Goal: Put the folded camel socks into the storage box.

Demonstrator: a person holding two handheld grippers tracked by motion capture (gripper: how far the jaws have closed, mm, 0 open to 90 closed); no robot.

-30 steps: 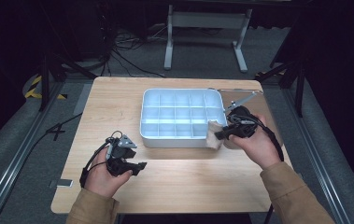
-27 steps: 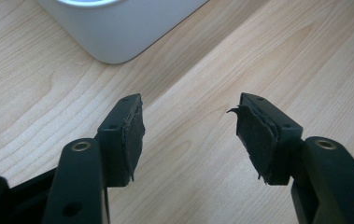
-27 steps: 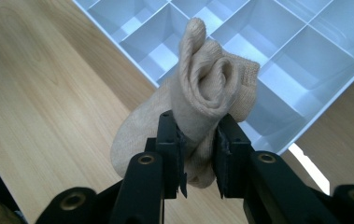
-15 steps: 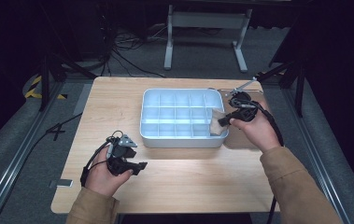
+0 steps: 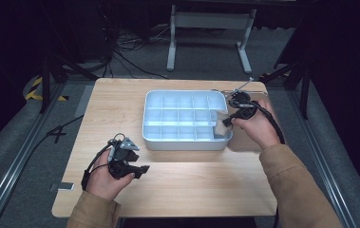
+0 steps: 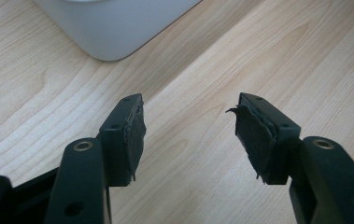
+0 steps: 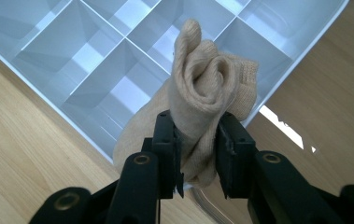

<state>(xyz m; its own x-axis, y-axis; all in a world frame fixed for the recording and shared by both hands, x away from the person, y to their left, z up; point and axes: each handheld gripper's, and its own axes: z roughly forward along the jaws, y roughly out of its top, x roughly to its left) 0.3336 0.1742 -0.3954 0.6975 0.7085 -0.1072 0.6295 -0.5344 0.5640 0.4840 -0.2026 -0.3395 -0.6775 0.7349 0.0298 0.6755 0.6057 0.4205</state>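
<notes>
- Right gripper view: rolled beige sock (image 7: 202, 98) stands between the jaws of the right gripper (image 7: 198, 154), pads pressing its sides; jaws have just been opening a little.
- Sock hangs over the white divided tray (image 7: 48, 60), at the tray's edge.
- High view: right gripper (image 5: 226, 122) sits at the tray's (image 5: 182, 142) right end.
- Left gripper (image 5: 137, 170) rests on the table (image 5: 192, 185) near the tray's front-left corner, jaws wide, nothing between them.
</notes>
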